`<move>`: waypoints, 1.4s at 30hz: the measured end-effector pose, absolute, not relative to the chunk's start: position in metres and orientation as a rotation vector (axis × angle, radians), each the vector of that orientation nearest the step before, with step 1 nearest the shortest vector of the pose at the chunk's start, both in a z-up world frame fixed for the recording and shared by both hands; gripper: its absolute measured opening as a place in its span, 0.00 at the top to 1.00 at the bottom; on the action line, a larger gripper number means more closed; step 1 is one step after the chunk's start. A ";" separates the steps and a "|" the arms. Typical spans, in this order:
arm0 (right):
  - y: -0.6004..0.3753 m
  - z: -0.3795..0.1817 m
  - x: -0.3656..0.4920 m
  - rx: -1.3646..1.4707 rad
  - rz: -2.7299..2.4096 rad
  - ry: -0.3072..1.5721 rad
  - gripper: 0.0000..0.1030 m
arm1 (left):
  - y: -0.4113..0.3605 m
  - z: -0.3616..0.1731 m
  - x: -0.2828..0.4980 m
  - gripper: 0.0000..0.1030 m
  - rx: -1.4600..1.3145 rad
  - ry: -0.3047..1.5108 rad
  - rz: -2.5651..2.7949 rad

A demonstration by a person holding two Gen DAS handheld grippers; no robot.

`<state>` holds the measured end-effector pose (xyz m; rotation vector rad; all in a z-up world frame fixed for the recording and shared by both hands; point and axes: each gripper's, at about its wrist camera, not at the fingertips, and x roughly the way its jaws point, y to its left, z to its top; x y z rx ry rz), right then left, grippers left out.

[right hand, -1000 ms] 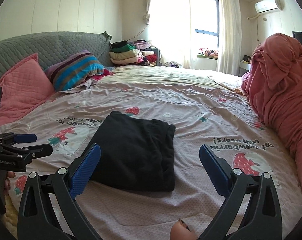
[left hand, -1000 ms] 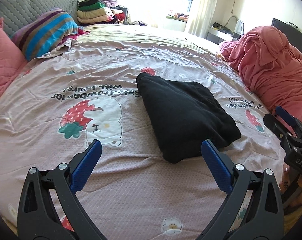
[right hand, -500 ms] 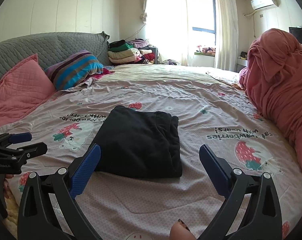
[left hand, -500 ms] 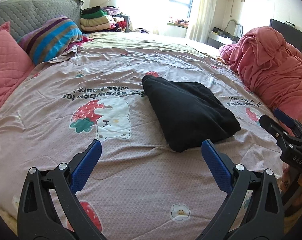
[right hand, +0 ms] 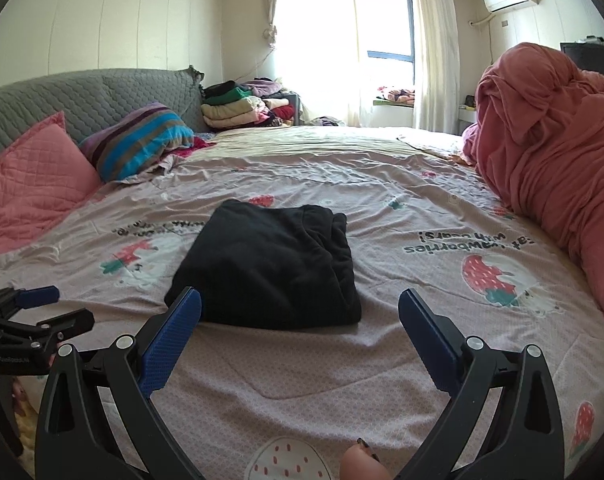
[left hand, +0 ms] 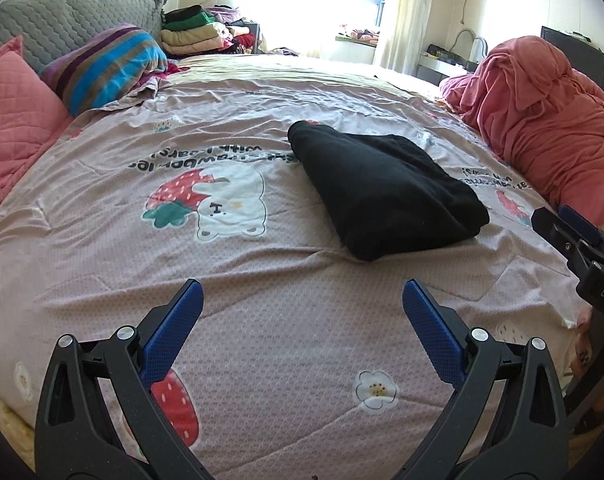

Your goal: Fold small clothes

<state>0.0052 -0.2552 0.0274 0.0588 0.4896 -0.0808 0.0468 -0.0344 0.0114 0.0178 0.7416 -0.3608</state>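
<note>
Both claws off the folded black garment

I hold the left gripper (left hand: 302, 312) and right gripper (right hand: 300, 320) near me above the bedspread (left hand: 262, 320), jaws spread wide, gripping nothing; I judge that fits a fold already done, leaving the bundle undisturbed. One black garment (left hand: 385, 192) lies mid-bed as a compact rectangle, just beyond the fingertips. I count two pillows far left, one red blanket heap (right hand: 549, 152) right, one stack of clothes (right hand: 238, 110) far back.
</note>
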 end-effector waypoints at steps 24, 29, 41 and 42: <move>-0.246 -0.028 0.021 0.069 -0.185 0.690 0.04 | -0.028 -0.010 0.051 0.09 -0.016 0.792 -0.323; -0.246 -0.028 0.020 0.064 -0.188 0.687 0.04 | -0.028 -0.010 0.051 0.09 -0.020 0.793 -0.315; -0.247 -0.029 0.018 0.073 -0.188 0.697 0.04 | -0.026 -0.010 0.050 0.09 -0.014 0.798 -0.294; -0.247 -0.029 0.018 0.075 -0.187 0.696 0.04 | -0.026 -0.010 0.049 0.09 -0.015 0.797 -0.294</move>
